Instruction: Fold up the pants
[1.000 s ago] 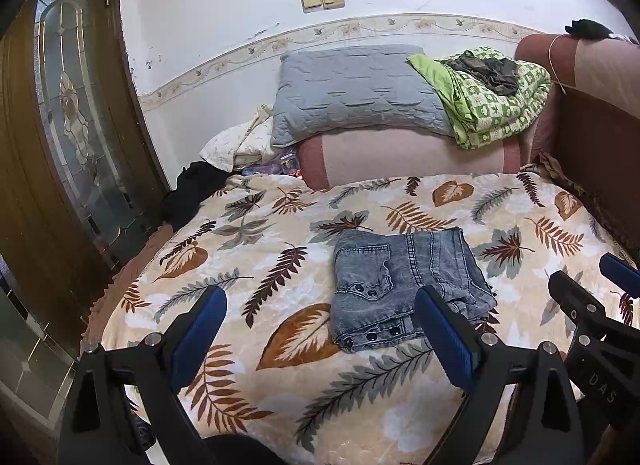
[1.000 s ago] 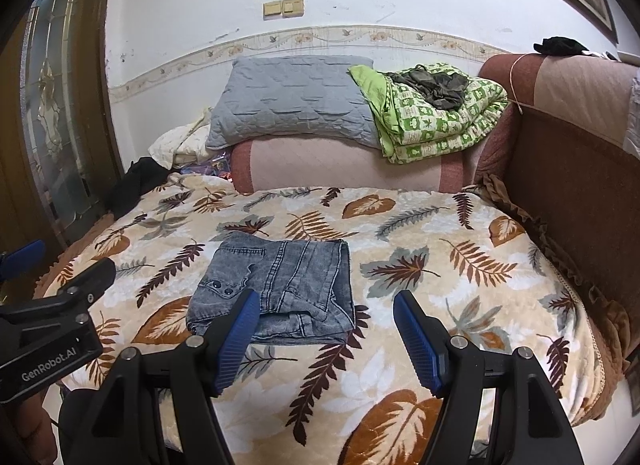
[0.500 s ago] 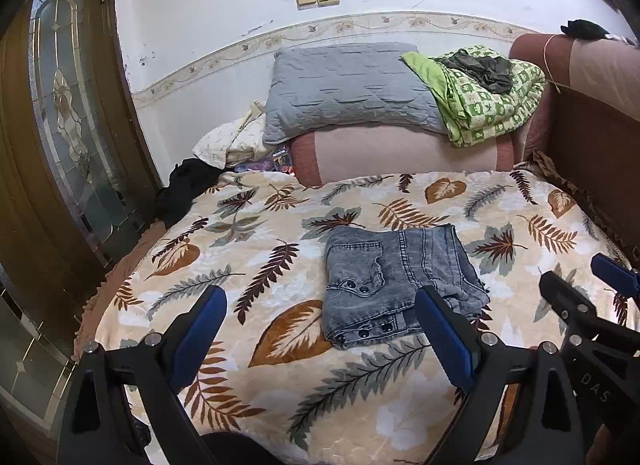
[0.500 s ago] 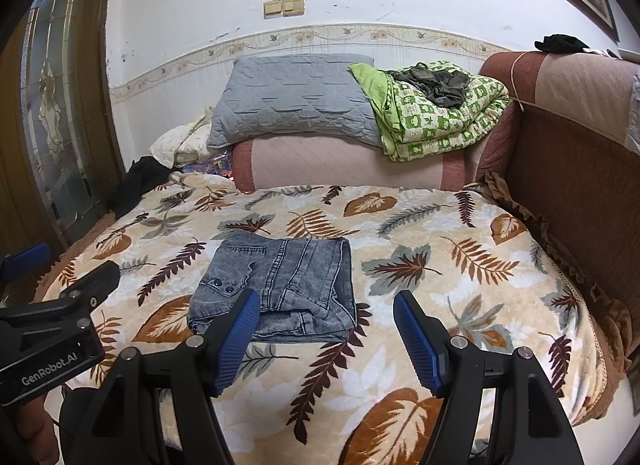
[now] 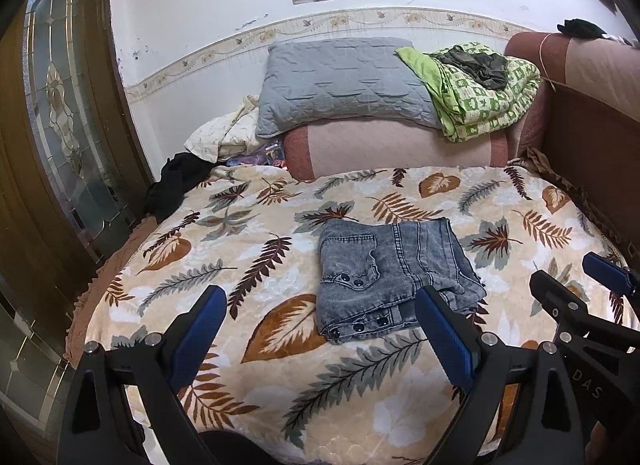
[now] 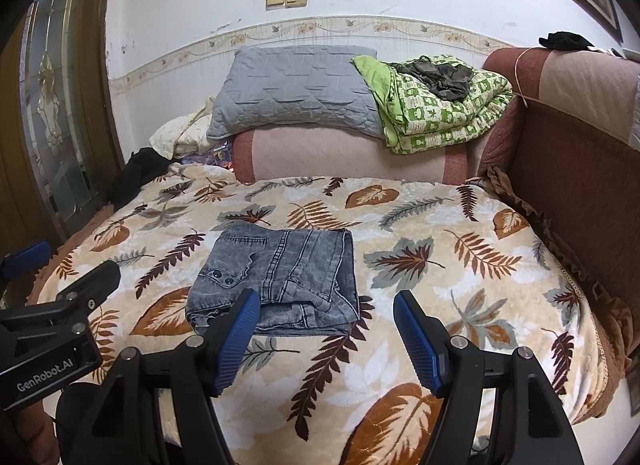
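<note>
Lying folded on leaf-print blanket [image 5: 280, 393], pants [image 5: 392, 273] near grey pillow [image 5: 340, 81]

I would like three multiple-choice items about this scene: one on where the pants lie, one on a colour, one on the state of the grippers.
1. Where do the pants lie?
A. on the leaf-print blanket
B. on the grey pillow
C. on the floor

2. What colour are the gripper pads?
A. red
B. blue
C. white

3. How are both grippers?
A. shut on the pants
B. open, holding nothing
C. shut on the blanket

Key: 1 A, the pants rest folded on the leaf-print blanket. 2 B, the pads are blue. 3 B, the left gripper and right gripper have spread jaws, short of the cloth.
</note>
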A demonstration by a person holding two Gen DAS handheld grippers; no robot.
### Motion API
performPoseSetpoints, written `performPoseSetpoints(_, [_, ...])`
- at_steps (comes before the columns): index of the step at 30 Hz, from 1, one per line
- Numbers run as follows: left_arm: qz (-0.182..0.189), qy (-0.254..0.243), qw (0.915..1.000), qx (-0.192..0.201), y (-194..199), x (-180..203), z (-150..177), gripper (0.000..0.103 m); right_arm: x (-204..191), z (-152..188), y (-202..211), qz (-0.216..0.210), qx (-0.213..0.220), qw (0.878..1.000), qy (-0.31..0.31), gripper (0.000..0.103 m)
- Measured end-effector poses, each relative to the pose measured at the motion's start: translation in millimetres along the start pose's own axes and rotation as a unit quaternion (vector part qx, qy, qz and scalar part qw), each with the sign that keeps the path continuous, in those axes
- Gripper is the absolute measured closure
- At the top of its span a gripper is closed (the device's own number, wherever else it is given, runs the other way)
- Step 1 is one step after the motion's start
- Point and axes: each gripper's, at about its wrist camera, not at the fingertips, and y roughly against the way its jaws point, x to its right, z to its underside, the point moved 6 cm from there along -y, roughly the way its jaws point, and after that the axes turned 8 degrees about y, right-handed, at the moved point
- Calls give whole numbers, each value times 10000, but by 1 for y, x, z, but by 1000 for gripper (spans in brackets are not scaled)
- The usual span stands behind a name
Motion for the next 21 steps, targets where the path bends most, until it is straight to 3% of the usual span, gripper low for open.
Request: performPoseSetpoints(21, [87,-18,9999,-89,-3,-1,-1,8,2,-1,-2,31,-32,10000,5,30])
